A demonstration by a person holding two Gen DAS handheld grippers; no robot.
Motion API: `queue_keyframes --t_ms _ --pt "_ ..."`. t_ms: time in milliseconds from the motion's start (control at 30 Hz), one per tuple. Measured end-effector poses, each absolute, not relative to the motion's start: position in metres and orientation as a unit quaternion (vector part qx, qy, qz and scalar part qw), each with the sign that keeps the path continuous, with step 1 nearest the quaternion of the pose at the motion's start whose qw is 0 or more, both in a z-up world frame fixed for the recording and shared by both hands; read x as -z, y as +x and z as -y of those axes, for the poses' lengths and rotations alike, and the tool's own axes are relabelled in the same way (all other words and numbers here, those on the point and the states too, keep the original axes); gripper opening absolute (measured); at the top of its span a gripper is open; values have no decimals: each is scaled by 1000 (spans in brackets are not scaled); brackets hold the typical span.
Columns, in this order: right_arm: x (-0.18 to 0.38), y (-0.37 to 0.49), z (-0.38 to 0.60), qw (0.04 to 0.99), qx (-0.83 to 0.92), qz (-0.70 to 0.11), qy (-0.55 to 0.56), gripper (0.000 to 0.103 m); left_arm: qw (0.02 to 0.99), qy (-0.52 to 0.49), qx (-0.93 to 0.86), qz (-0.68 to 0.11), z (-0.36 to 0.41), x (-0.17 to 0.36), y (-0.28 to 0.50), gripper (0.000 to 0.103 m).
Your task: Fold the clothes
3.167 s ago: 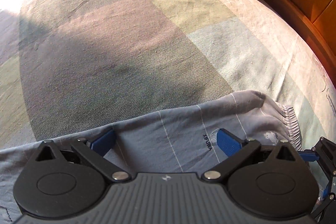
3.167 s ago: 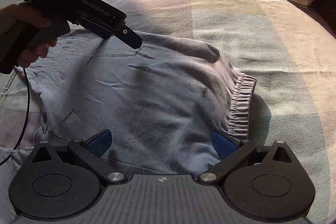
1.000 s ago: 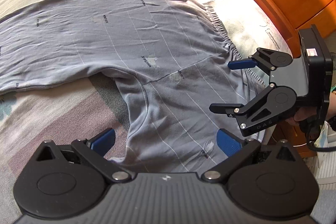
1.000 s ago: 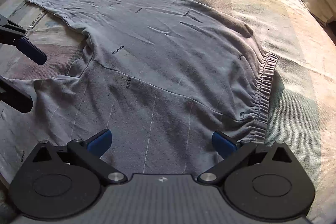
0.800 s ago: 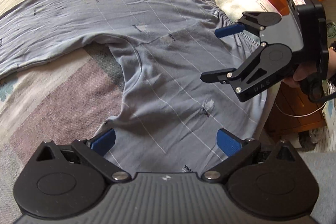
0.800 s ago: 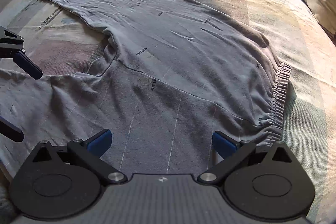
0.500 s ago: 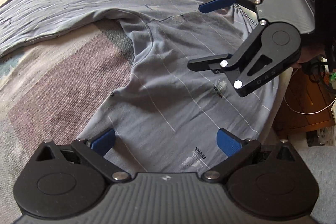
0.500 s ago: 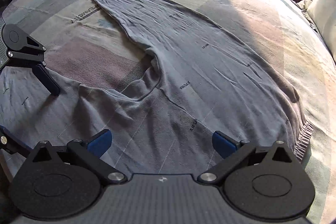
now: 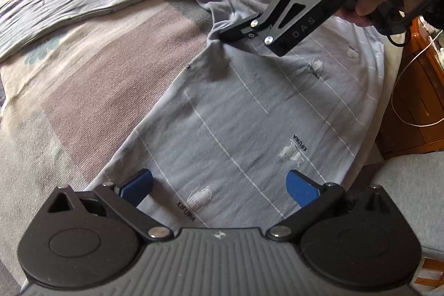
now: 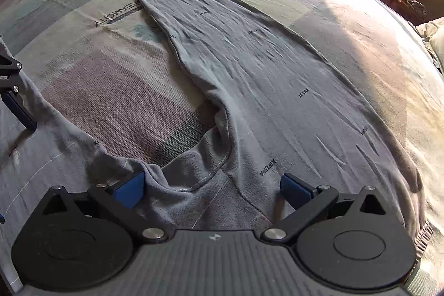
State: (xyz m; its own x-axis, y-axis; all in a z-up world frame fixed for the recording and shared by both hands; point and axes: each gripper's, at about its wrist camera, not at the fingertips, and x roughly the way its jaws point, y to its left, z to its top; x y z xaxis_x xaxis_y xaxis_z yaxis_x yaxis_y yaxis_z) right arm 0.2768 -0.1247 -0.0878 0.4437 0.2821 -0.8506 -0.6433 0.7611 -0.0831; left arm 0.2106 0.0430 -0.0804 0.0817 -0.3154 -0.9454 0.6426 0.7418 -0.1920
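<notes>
right tongs (image 9: 238, 2): apart at trouser (image 9: 249, 113) crotch, may snag one layer
left tongs (image 9: 219, 187): apart over near leg, leg may bunch

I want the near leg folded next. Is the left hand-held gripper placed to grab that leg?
Probably yes: the left hand-held gripper is open right over the near leg of the grey trousers, and nothing lies between.

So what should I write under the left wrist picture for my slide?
Open right gripper lowers onto the crotch of grey trousers spread on a bed.
</notes>
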Motion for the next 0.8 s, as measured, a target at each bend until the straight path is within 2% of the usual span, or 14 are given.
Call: queue_keyframes --t_ms 200,800 --pt "76 259 120 821 -285 -451 -202 103 724 178 329 -580 -66 80 194 102" --pt "94 248 111 805 -271 -488 -199 103 725 236 269 -589 -147 95 141 102"
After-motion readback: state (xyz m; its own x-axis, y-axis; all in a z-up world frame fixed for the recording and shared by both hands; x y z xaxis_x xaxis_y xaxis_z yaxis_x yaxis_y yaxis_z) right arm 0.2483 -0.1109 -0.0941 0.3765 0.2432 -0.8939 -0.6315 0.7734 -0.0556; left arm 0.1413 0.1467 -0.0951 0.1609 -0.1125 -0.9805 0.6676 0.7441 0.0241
